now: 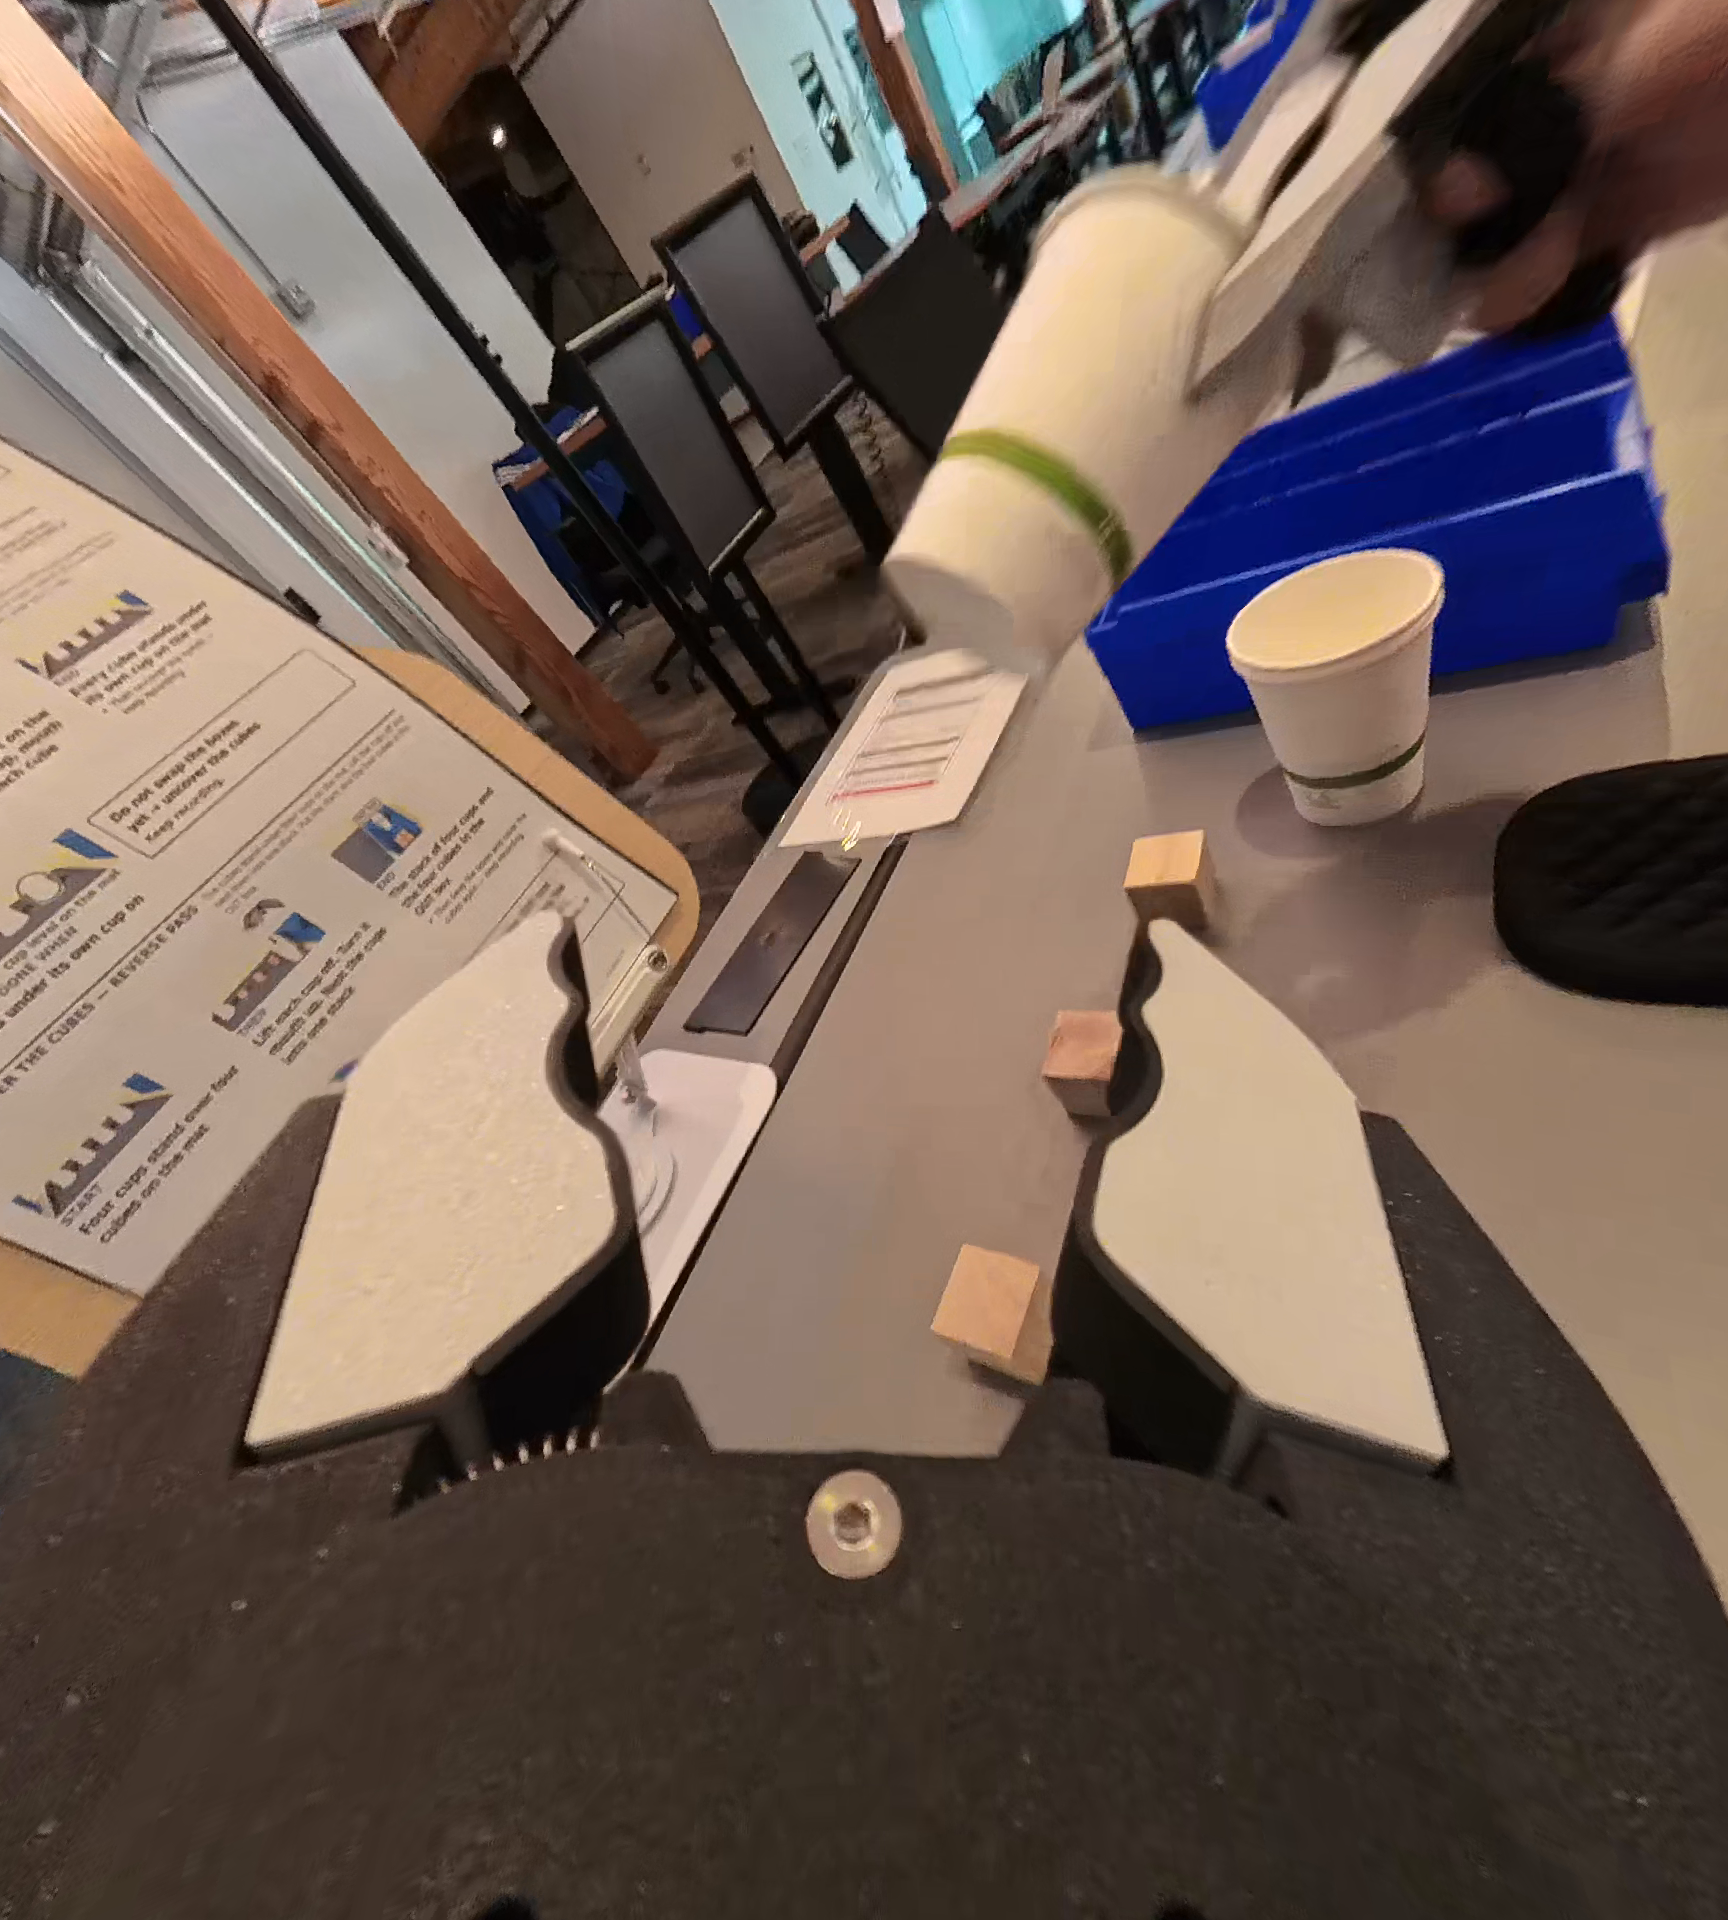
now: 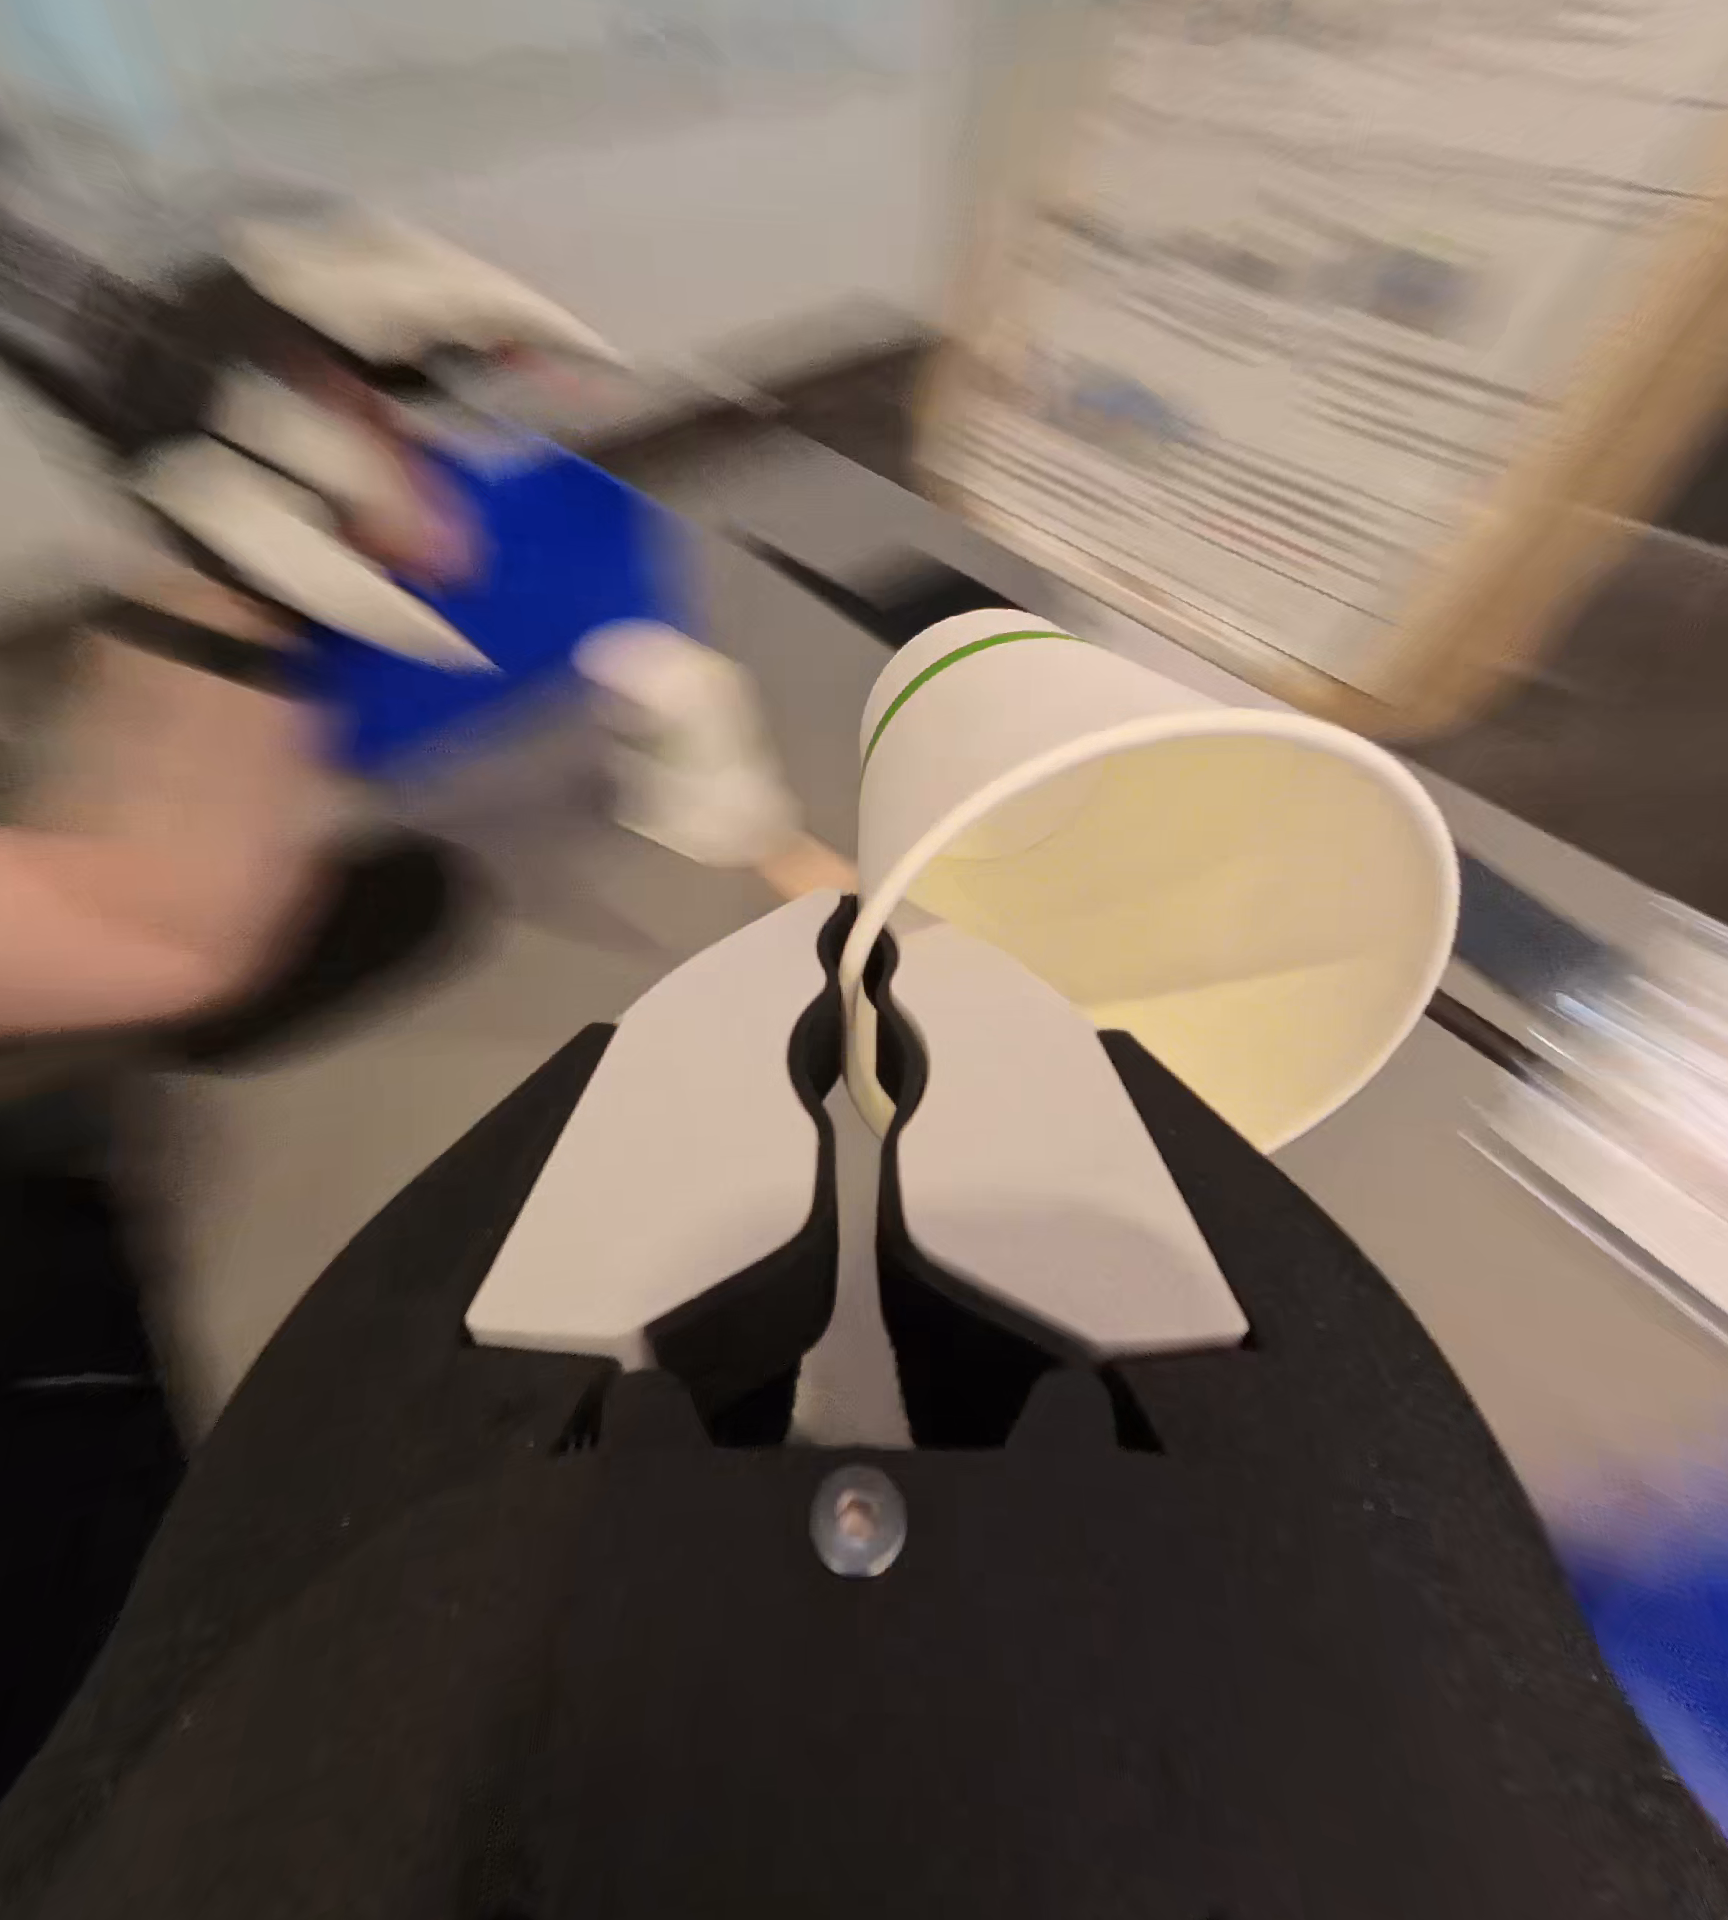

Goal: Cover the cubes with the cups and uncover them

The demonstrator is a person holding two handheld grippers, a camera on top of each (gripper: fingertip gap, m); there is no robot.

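Right fingers [image 2: 865, 925] clamp tilted cup [image 2: 1099, 883] rim; left fingers [image 1: 855, 935] apart above cubes [image 1: 995, 1314]

Your right wrist view smeared heavily around the sharp white green-striped paper cup [image 2: 1099, 831]; your left view stayed bright, evenly lit, edges bowed, soft shadows beside the upright white paper cup [image 1: 1343, 686].

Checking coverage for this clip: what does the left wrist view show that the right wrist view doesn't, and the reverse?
Only the left wrist view shows three bare wooden cubes on the grey table, an upright paper cup, and the open, empty left gripper. Only the right wrist view shows the pinch itself: the right gripper shut on the held cup at its rim, mouth facing the camera. Both show that held cup tilted in the air, the blue bin and the instruction board.
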